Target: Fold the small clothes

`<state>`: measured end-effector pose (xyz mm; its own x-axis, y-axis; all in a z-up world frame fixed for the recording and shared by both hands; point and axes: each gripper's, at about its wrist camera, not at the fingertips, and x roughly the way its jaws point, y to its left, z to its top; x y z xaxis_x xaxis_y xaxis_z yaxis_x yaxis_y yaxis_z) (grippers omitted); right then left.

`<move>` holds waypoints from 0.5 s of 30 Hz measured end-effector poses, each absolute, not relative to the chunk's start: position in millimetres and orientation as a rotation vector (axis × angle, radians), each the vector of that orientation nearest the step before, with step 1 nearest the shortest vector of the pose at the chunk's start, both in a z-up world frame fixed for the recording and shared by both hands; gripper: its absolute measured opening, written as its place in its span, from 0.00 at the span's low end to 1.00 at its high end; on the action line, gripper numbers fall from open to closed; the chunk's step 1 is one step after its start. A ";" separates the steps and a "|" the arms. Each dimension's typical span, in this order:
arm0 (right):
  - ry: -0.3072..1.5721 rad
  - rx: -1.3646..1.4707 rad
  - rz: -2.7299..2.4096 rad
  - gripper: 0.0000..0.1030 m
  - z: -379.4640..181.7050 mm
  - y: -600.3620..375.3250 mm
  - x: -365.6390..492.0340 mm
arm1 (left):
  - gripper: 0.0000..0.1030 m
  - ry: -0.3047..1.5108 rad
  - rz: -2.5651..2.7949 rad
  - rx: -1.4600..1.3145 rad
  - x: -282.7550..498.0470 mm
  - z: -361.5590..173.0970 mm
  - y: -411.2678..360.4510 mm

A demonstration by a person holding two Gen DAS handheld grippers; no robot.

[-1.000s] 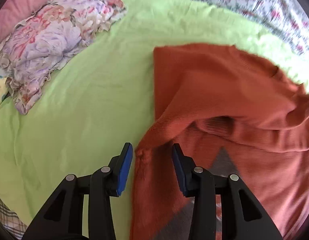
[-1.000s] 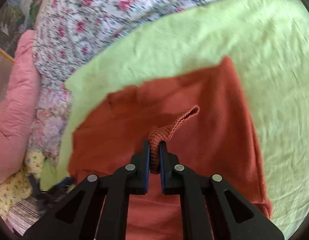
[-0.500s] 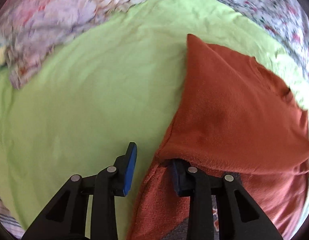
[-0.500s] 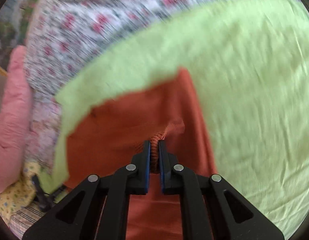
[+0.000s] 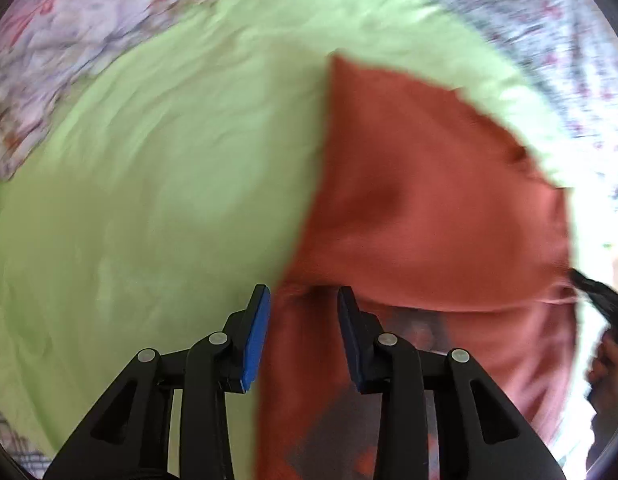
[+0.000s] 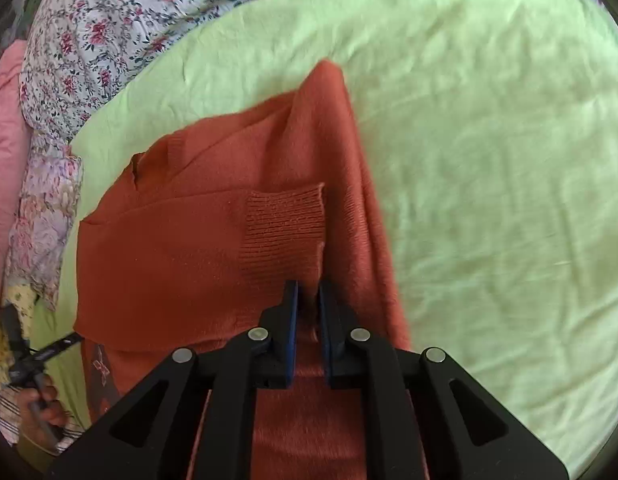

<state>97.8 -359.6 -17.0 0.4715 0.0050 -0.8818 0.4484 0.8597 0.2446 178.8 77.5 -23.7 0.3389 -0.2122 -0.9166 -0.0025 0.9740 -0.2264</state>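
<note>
A rust-orange knitted sweater lies on a light green sheet. My left gripper points down at the sweater's left edge. Its jaws are opening, with the edge loosely between the blue pads and not pressed. In the right wrist view one sleeve is folded across the sweater and its ribbed cuff lies flat. My right gripper stands just behind the cuff with the cuff's near corner pinched in a narrow gap. Its jaws are starting to open.
A floral pillow lies at the far left and flowered bedding runs along the back, with a pink pillow beside it. Green sheet spreads to the right of the sweater. A hand shows at the lower left.
My right gripper brought the raised cuff down, and the sleeve now lies flat across the sweater. My left gripper moved along the sweater's edge; its jaws narrowed, then widened again.
</note>
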 end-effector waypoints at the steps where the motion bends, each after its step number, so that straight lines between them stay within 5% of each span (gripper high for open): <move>1: 1.033 0.473 -0.288 0.11 -8.6 -358.9 93.6 | 0.45 1.197 -0.179 -0.214 178.9 -12.8 76.7; 3: 0.997 0.449 -0.294 0.11 4.3 -357.6 87.1 | 0.61 1.151 -0.206 -0.199 191.0 3.4 73.1; 11: 1.007 0.465 -0.136 0.12 -7.3 -327.2 118.7 | 0.64 1.234 -0.169 -0.234 308.6 -47.5 54.7; 13: 1.019 0.486 -0.109 0.12 -13.5 -322.7 125.1 | 0.53 1.231 -0.156 -0.201 323.5 -54.9 49.7; 14: 1.027 0.481 -0.100 0.12 -15.6 -320.4 127.5 | 0.15 1.205 -0.167 -0.174 328.0 -53.1 45.2; 15: 1.031 0.471 -0.092 0.12 -16.4 -318.4 128.1 | 0.11 1.197 -0.175 -0.159 330.6 -51.2 42.4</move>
